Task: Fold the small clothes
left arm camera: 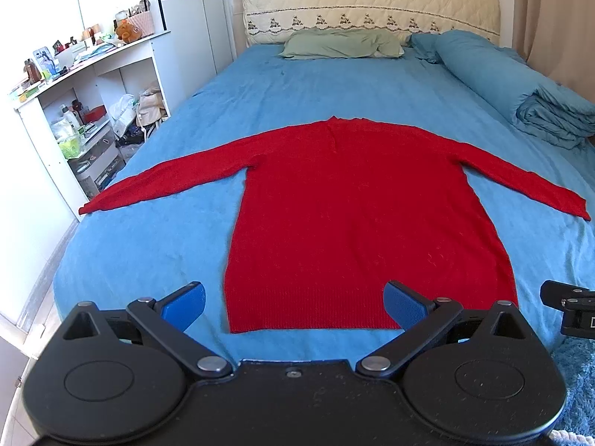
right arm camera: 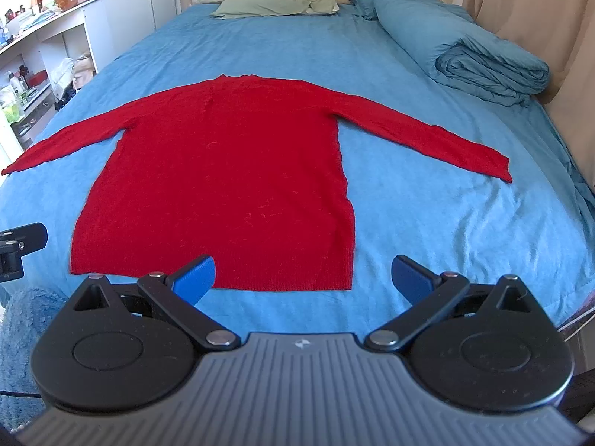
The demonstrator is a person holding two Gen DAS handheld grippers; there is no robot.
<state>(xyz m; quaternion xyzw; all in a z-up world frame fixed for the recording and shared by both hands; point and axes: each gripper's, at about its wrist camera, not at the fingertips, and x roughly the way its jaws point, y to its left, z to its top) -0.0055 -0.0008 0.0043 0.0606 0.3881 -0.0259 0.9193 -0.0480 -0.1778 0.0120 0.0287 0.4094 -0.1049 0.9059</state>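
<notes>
A red long-sleeved sweater (left arm camera: pixel 353 204) lies flat on the blue bed sheet (left arm camera: pixel 148 260), hem toward me, collar toward the headboard, both sleeves spread out sideways. It also shows in the right wrist view (right arm camera: pixel 223 171). My left gripper (left arm camera: pixel 293 303) is open and empty, hovering just before the hem's left part. My right gripper (right arm camera: pixel 303 277) is open and empty, just before the hem's right corner. Part of the right gripper shows at the right edge of the left wrist view (left arm camera: pixel 569 308).
A green pillow (left arm camera: pixel 342 42) and a rolled blue duvet (left arm camera: pixel 520 89) lie at the head and right side of the bed. White cluttered shelves (left arm camera: pixel 85 111) stand left of the bed. A cream headboard (left arm camera: pixel 372 3) carries plush toys. A blue rug (left arm camera: pixel 576 379) lies at the bed's foot.
</notes>
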